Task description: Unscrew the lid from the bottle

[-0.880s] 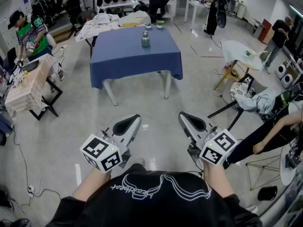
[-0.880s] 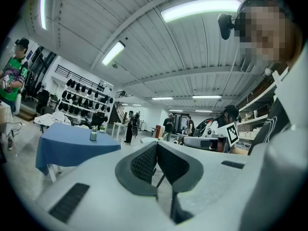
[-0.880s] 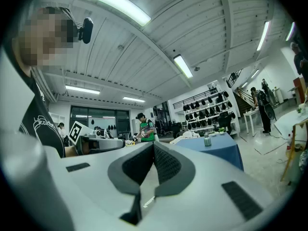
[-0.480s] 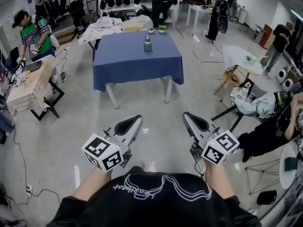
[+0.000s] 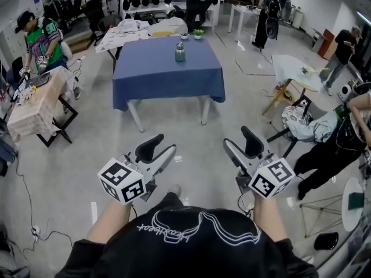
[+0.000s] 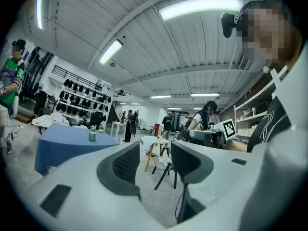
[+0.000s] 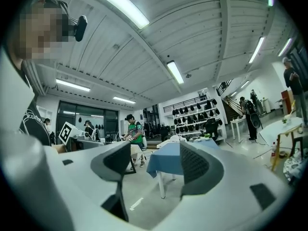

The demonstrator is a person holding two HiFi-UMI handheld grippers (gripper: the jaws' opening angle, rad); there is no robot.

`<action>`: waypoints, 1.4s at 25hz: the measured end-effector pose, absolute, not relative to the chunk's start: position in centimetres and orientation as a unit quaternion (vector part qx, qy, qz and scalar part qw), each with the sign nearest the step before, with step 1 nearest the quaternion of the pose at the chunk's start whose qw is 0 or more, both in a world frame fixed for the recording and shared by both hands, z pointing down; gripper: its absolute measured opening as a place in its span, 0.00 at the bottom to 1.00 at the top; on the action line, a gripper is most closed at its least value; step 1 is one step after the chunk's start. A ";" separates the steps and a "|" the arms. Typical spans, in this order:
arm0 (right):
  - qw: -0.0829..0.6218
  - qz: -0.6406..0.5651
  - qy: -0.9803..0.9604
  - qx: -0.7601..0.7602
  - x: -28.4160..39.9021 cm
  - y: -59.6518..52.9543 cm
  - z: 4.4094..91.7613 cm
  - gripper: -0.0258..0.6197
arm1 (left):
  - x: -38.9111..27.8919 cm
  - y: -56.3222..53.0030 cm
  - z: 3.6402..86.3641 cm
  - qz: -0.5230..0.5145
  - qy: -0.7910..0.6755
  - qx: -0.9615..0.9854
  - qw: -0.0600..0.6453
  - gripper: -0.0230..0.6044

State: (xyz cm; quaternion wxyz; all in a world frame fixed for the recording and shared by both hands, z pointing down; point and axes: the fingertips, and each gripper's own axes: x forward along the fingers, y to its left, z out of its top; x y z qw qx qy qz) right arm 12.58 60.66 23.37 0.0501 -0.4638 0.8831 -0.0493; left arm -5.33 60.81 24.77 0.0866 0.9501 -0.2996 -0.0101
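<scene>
Both tools are held low in front of the person's body, well short of the worktop, with nothing in either one. The left tool (image 5: pixel 157 149) has its jaws spread with a clear gap, and through that gap in the left gripper view there's only floor and some distant chair legs. The right tool (image 5: pixel 242 145) is spread even wider. Its own view shows bare floor and a corner of the blue cloth between the pads, with nothing touching them. The marker cubes sit at the back end of each tool, left cube (image 5: pixel 122 181) and right cube (image 5: pixel 271 177), just ahead of the person's wrists.

The bottle (image 5: pixel 180 52) is far out ahead of both tool tips, roughly on the line between the two tools. It stands upright on the far half of the blue-covered worktop (image 5: pixel 168 80) with the lid (image 5: pixel 180 44) on top. In the left gripper view it shows up small, off to the left of the left jaw.

Further out to the left of the left tool there's a person in a green shirt (image 5: pixel 37 39) by a side table. Off to the right of the right tool there's a round white table (image 5: pixel 295 65).
</scene>
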 end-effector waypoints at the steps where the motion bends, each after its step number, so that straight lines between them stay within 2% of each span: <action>1: 0.051 -0.049 0.883 -0.463 12.6 60.3 23.5 0.53 | -5.3 60.4 25.2 -0.006 -0.295 0.951 0.089 0.35; 6: 0.034 -0.049 0.885 -0.461 12.6 57.4 24.6 0.58 | -5.0 56.8 26.7 -0.022 -0.271 0.954 0.125 0.46; 10: 0.024 -0.051 0.881 -0.470 12.9 53.7 25.5 0.63 | -4.4 52.5 27.7 -0.006 -0.271 0.956 0.115 0.51; 17: 0.004 -0.073 0.873 -0.482 13.4 43.1 27.8 0.65 | -3.1 41.4 30.3 0.012 -0.252 0.961 0.117 0.55; 26: -0.005 -0.111 0.870 -0.480 13.3 23.1 29.8 0.65 | -4.1 19.3 32.7 -0.003 -0.281 0.950 0.135 0.55; 35: -0.019 -0.136 0.869 -0.475 12.9 9.4 32.2 0.63 | -5.2 2.5 36.2 0.038 -0.323 0.939 0.113 0.55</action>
